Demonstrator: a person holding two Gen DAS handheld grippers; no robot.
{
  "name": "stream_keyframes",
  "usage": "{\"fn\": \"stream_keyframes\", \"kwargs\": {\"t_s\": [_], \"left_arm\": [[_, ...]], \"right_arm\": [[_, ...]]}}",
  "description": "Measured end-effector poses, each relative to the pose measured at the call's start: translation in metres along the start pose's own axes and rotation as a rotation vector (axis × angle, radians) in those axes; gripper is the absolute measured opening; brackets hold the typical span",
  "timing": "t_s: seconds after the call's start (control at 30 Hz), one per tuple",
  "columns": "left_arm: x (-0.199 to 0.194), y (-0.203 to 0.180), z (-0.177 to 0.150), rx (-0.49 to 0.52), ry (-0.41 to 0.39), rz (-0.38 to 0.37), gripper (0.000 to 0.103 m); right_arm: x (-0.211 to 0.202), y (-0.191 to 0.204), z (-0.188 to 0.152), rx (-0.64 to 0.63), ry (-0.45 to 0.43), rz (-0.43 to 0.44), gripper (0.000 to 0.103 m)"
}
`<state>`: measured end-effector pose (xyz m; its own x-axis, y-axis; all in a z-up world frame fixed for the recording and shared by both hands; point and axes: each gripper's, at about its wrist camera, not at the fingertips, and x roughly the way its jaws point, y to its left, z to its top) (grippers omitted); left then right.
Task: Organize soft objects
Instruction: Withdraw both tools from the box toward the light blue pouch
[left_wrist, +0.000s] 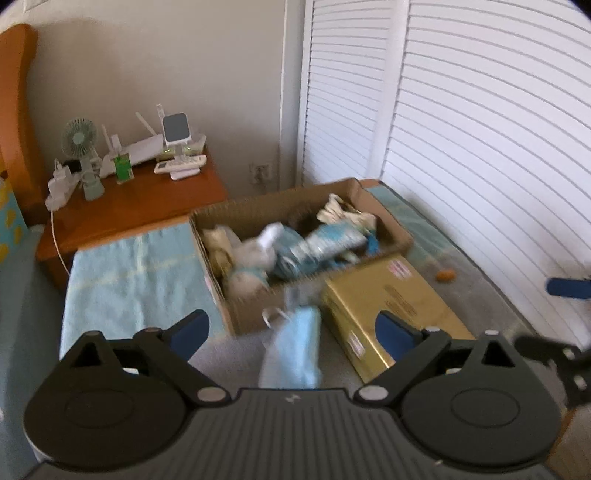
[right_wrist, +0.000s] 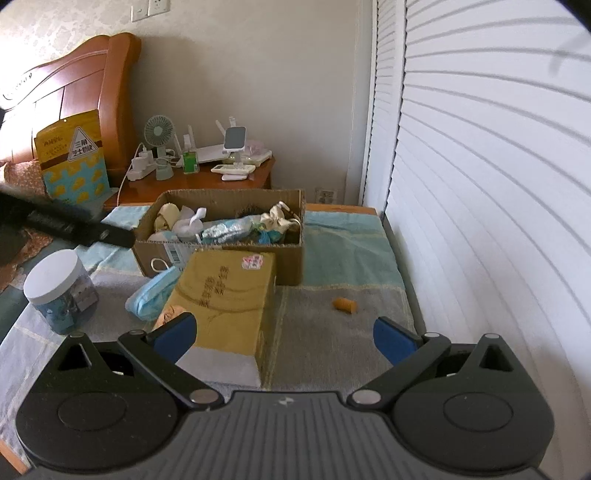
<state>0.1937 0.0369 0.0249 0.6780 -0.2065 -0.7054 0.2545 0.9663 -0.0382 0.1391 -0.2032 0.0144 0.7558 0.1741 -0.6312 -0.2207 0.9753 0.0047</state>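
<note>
Both hand-held grippers, left (left_wrist: 291, 334) and right (right_wrist: 284, 338), gape empty; clamp blue pouch (right_wrist: 153, 293) mid-body, drop into cardboard box (right_wrist: 291, 258) behind it

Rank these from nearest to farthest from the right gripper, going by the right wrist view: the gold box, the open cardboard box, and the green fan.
1. gold box, just ahead of the right gripper.
2. open cardboard box, behind it.
3. green fan, on the nightstand at the back left.

Bed (right_wrist: 332, 306), towel-covered: cardboard box (right_wrist: 291, 258), gold box (right_wrist: 229, 291), blue pouch (right_wrist: 151, 295), white-lidded jar (right_wrist: 55, 288), small orange item (right_wrist: 344, 305).
</note>
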Motion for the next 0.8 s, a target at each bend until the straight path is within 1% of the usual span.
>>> {"fn": "stream_keyframes", "kwargs": {"t_s": [0.07, 0.1, 0.3, 0.4, 0.47, 0.63, 0.67, 0.73, 0.8], "left_arm": [[-0.006, -0.004, -0.012, 0.006, -0.001, -0.027, 0.097], [-0.007, -0.007, -0.017, 0.019, 0.002, -0.029, 0.097], [0.005, -0.016, -0.037, 0.077, 0.018, 0.029, 0.097], [0.013, -0.018, -0.043, 0.103, 0.006, 0.08, 0.096], [0.019, -0.017, -0.045, 0.109, 0.01, 0.088, 0.096], [0.035, -0.015, -0.046, 0.109, 0.032, 0.073, 0.094], [0.038, -0.015, -0.046, 0.117, 0.036, 0.075, 0.092], [0.043, -0.015, -0.045, 0.117, 0.041, 0.066, 0.085], [0.048, -0.012, -0.044, 0.109, 0.047, 0.049, 0.085]], "right_arm": [[0.001, -0.005, -0.005, 0.01, 0.014, -0.006, 0.103], [0.002, -0.008, -0.007, 0.016, 0.021, -0.014, 0.103], [0.01, -0.018, -0.016, 0.045, 0.053, -0.049, 0.103], [0.017, -0.018, -0.019, 0.025, 0.074, -0.089, 0.103], [0.022, -0.017, -0.021, 0.006, 0.088, -0.109, 0.103], [0.034, -0.02, -0.026, 0.005, 0.125, -0.117, 0.103], [0.036, -0.02, -0.027, 0.002, 0.129, -0.118, 0.103], [0.04, -0.018, -0.027, -0.01, 0.138, -0.117, 0.103], [0.044, -0.018, -0.029, -0.019, 0.15, -0.121, 0.103]]}}
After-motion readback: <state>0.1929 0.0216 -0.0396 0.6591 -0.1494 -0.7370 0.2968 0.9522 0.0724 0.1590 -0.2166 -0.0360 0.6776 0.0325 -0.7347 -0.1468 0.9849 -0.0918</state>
